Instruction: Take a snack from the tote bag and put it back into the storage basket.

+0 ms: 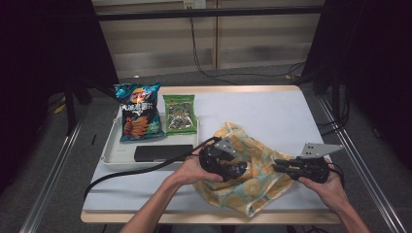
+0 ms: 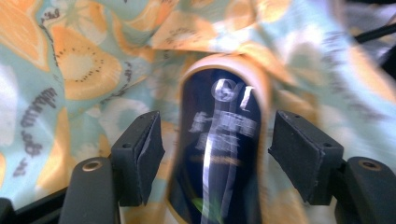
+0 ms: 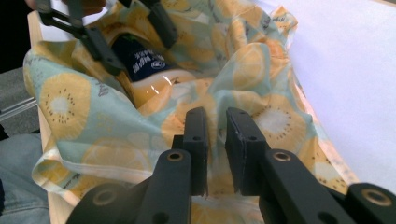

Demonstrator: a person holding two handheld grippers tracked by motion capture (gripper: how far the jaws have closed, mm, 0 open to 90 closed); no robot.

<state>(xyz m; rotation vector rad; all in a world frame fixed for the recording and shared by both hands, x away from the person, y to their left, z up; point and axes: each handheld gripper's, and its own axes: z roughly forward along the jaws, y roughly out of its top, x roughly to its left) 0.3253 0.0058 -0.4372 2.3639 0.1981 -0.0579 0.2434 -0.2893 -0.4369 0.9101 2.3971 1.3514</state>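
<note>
Overhead light fell evenly on the white worktop (image 1: pixel 272 111); the surroundings were dark. The left gripper view was heavily motion-blurred, smearing the bottle (image 2: pixel 219 149) label and cloth (image 2: pixel 70 70). The right gripper view was sharper, with glare on the bottle's pale part.

Black tool (image 3: pixel 215 154), grey triangular plate (image 1: pixel 318 149)

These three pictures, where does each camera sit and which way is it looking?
High view: fixed above the person's side, looking forward and down on the table; both forearms enter from the bottom, with the left tool and right tool over the fruit-print bag.
Left gripper view: rides the left tool, facing a dark bottle between its open pads.
Right gripper view: rides the right tool, facing across the bag.
Shared: both gripper views show the bottle in the bag.
</note>
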